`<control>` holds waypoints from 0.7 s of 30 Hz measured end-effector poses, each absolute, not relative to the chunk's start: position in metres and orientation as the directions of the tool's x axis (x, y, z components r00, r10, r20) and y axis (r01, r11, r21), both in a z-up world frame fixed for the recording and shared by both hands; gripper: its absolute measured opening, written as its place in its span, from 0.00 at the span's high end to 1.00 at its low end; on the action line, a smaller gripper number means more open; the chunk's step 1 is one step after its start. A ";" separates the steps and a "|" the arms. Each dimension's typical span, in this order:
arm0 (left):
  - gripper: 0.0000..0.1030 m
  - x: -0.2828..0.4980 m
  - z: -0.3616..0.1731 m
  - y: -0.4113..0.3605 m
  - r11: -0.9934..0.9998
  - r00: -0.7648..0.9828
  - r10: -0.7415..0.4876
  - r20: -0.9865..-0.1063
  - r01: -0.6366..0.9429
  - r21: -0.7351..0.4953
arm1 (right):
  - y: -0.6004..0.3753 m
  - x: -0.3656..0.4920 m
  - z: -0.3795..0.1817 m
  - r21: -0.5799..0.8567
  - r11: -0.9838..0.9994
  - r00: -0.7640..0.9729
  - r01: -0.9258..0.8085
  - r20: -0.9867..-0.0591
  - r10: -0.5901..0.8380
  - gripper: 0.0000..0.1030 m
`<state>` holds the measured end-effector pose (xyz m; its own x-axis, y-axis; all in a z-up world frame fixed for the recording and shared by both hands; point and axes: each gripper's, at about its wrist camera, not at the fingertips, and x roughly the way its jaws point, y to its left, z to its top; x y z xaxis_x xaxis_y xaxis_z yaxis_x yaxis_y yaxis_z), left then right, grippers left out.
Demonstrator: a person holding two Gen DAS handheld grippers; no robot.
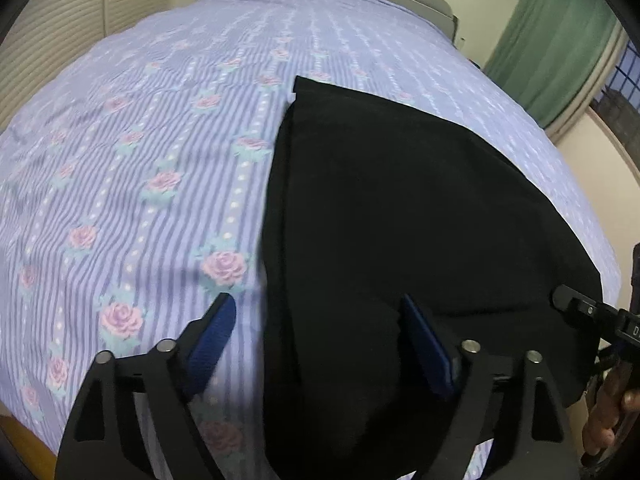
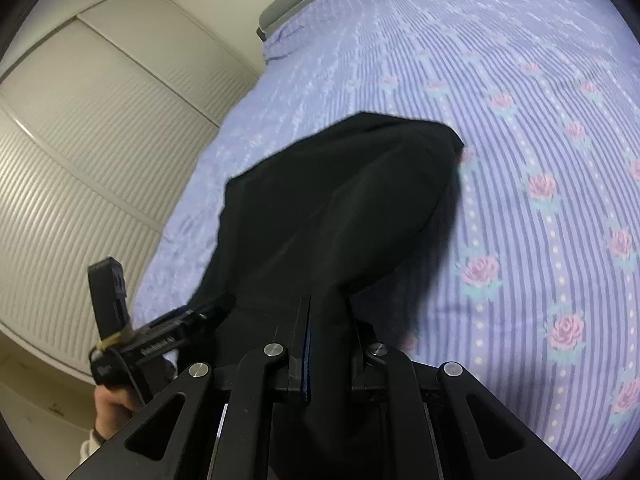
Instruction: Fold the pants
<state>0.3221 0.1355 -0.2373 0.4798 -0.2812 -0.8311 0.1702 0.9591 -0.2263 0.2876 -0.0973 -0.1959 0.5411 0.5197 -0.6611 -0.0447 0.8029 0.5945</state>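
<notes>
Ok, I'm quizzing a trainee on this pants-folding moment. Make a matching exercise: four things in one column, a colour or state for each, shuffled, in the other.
1. left tool
2. right tool
3. pants
4. bedsheet

A. plain black
B. shut on cloth
C. lilac stripes with pink roses
D. fingers apart, gripping nothing

Pairs: 1-D, 2-B, 3-A, 4-C

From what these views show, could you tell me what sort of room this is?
Most likely a bedroom: a bed with a floral striped sheet, louvred closet doors, and a green curtain.
</notes>
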 end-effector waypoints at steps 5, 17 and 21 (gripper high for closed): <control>0.20 0.320 -0.245 0.105 0.939 0.445 -0.332 -0.832 0.238 -0.248 | -0.096 0.291 -0.200 0.593 0.804 0.545 -0.044 -0.660 0.517 0.88; 0.56 0.320 -0.229 0.080 0.919 0.452 -0.353 -0.820 0.333 -0.212 | -0.105 0.292 -0.205 0.600 0.800 0.551 -0.029 -0.658 0.513 0.88; 0.70 0.319 -0.205 0.083 0.912 0.471 -0.371 -0.800 0.348 -0.218 | -0.102 0.289 -0.197 0.624 0.780 0.557 -0.040 -0.634 0.536 0.88</control>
